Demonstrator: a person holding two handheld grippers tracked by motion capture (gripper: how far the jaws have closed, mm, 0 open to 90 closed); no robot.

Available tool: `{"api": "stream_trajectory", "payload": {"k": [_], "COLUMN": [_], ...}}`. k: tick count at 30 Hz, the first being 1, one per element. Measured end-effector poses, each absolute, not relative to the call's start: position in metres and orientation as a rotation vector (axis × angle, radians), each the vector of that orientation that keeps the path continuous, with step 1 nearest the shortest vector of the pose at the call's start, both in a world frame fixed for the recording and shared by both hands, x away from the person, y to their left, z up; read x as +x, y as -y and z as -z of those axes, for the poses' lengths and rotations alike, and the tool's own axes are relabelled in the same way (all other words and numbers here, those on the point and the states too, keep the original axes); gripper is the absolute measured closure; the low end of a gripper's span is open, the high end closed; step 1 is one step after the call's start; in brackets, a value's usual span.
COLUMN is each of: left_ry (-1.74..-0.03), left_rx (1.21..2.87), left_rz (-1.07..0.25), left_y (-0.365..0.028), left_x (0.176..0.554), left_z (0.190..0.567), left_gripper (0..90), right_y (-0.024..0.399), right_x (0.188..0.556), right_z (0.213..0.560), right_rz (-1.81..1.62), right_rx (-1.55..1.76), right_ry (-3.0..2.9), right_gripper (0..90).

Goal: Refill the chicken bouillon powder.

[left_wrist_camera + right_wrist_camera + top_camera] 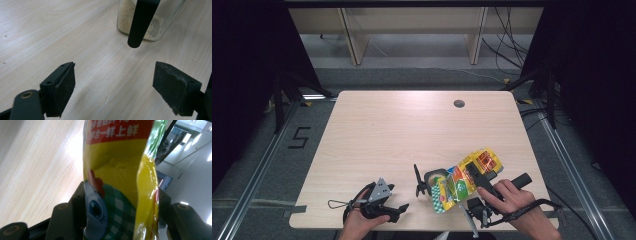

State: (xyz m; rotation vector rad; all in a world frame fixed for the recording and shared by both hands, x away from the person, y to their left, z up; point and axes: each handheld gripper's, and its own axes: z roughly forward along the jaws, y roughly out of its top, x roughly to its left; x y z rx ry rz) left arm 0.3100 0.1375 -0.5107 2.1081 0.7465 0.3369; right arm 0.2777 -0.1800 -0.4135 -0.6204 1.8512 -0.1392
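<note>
Left gripper (404, 206), lower left of the high view: held low over the light wooden table (377, 130), jaws spread wide, nothing between them. In the left gripper view the two black pads (65, 82) stand well apart over bare wood.

Clear glass jar holding pale granules (432, 178), lower centre of the high view: it stands on the table between the two grippers. A black propeller-shaped part (419, 183) stands just at its left side.

Glossy yellow plastic bag with a green checked pattern and a cartoon chicken (464, 180), lower right of centre: tilted, its lower end at the jar's mouth. It is clamped by the right gripper (482, 176), whose jaws are closed on the bag's sides.

Step judged in hand: pouring from the bag into the jar. To do it well, the bag's mouth should be kept over the jar's opening and the tilt raised slowly, so that granules are not spilled on the wood. The jar could be steadied by the free left gripper; it looks light enough to be pushed.

Views compared: the granules lying at the jar's bottom (136, 26) are made out in the left gripper view, with a black rod (141, 21) in front of it. The grip on the bag (120, 182) is confirmed in the right gripper view, with printed red band and chicken's eye close up. The layout of jar, bag and both hands is given by the high view.
</note>
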Motion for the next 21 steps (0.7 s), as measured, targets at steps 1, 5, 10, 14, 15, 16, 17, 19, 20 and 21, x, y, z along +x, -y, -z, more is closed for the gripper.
{"api": "stream_trajectory", "payload": {"k": [1,5,10,14,15,16,17,19,20,21], "left_ry": [-0.746,-0.743,-0.746,-0.760,-0.755,-0.767,-0.773,-0.773,-0.764,-0.742], "left_rx": [2.110,2.106,2.111,2.109,2.118,2.099,2.095,2.093,2.098,2.109], "left_rz": [-0.334,-0.341,-0.338,-0.333,-0.340,-0.325,-0.326,-0.327,-0.329,-0.335], "left_y": [-0.1375,-0.1377,-0.1376,-0.1371,-0.1378,-0.1366,-0.1363,-0.1364,-0.1371,-0.1380], "left_x": [0.3102,0.3101,0.3098,0.3087,0.3095,0.3093,0.3090,0.3084,0.3089,0.3100], "left_z": [0.5107,0.5109,0.5107,0.5109,0.5107,0.5114,0.5119,0.5118,0.5112,0.5104], "left_gripper": [17.6,17.6,17.6,17.6,17.6,17.6,17.6,17.6,17.6,17.6], "right_y": [0.1803,0.1778,0.1772,0.1780,0.1784,0.1785,0.1804,0.1806,0.1793,0.1793], "right_x": [0.2772,0.2768,0.2763,0.2764,0.2759,0.2761,0.2745,0.2756,0.2767,0.2763], "right_z": [0.4142,0.4141,0.4157,0.4145,0.4140,0.4143,0.4173,0.4174,0.4151,0.4149], "right_rz": [0.142,0.155,0.167,0.144,0.151,0.153,0.160,0.140,0.148,0.148], "right_rx": [-0.615,-0.643,-0.639,-0.631,-0.625,-0.626,-0.572,-0.573,-0.620,-0.618], "right_ry": [-1.853,-1.850,-1.843,-1.856,-1.852,-1.852,-1.867,-1.872,-1.864,-1.862], "right_gripper": [46.2,46.3,46.4,46.4,46.4,46.4,46.4,46.5,46.5,46.5]}}
